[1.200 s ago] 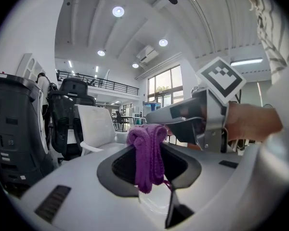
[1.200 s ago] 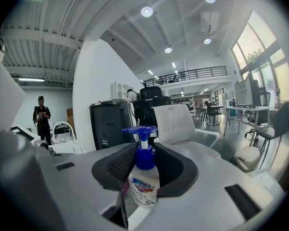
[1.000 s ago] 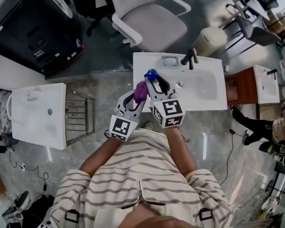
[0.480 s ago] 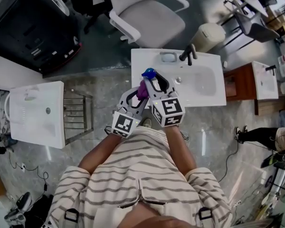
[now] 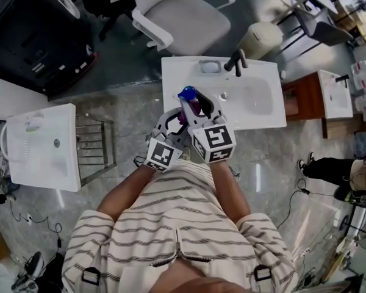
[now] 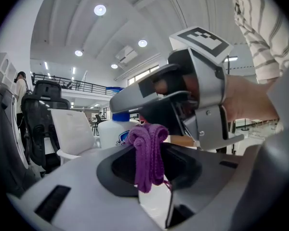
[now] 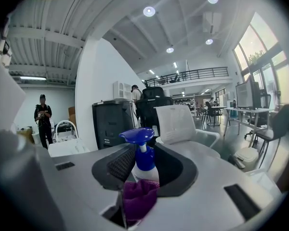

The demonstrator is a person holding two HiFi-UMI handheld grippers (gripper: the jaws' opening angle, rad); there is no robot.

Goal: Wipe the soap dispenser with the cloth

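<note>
The soap dispenser (image 5: 187,94) is a white bottle with a blue pump head. It is held upright over the near left edge of the white sink top (image 5: 262,118), and my right gripper (image 5: 193,104) is shut on its body. In the right gripper view the dispenser (image 7: 140,154) stands between the jaws, with the purple cloth (image 7: 138,199) pressed against its lower part. My left gripper (image 5: 182,117) is shut on the purple cloth (image 6: 147,154), which hangs folded from its jaws. The bottle (image 6: 114,131) shows just behind the cloth, under my right gripper (image 6: 192,100).
A black faucet (image 5: 236,60) and a soap dish (image 5: 209,66) sit at the back of the sink top. Beyond it are a white office chair (image 5: 186,18) and a beige bin (image 5: 260,39). To the left stand a second white basin (image 5: 39,148) and a metal rack (image 5: 95,149).
My left gripper has carried the purple cloth to the right and slightly down, from beside the dispenser to against its body. The right gripper has kept the dispenser still.
</note>
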